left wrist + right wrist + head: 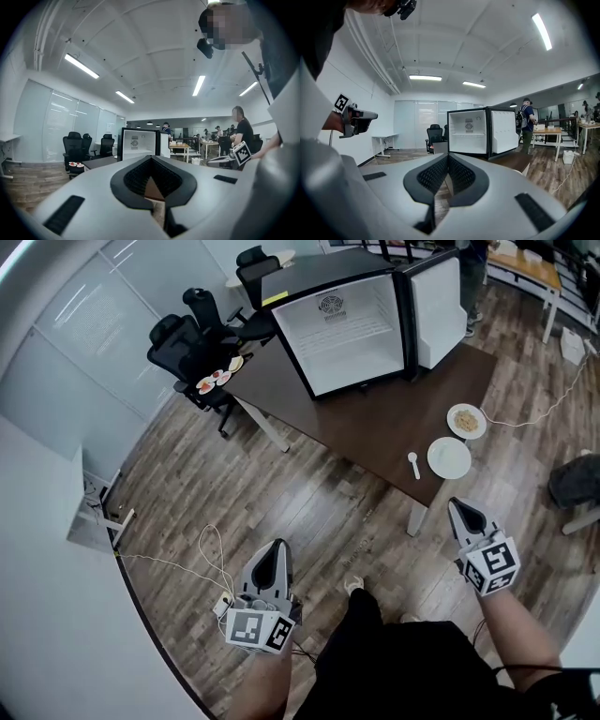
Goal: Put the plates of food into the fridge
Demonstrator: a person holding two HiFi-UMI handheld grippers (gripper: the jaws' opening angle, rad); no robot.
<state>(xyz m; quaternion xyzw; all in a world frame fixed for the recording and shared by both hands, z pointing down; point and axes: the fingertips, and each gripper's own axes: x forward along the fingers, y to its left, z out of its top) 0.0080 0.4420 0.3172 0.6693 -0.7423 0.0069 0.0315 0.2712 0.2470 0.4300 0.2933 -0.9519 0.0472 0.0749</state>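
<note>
A small black fridge (pixel 347 334) stands on the dark table (pixel 375 427) with its door (pixel 436 306) swung wide; its white inside looks bare. Near the table's right edge lie a plate with food (pixel 466 420), a plain white plate (pixel 449 457) and a white spoon (pixel 413 463). Plates with red and white food (pixel 217 379) rest on a black chair at the table's left end. My left gripper (pixel 278 547) and right gripper (pixel 457 506) hang over the floor short of the table, both shut and holding nothing. The fridge (pixel 468 131) shows ahead in the right gripper view.
Black office chairs (pixel 192 343) crowd the table's left end. A white desk (pixel 37 484) stands at the left, with cables (pixel 202 559) on the wood floor. People stand and sit by desks (pixel 187 146) far behind the fridge. A cable (pixel 553 399) trails right of the table.
</note>
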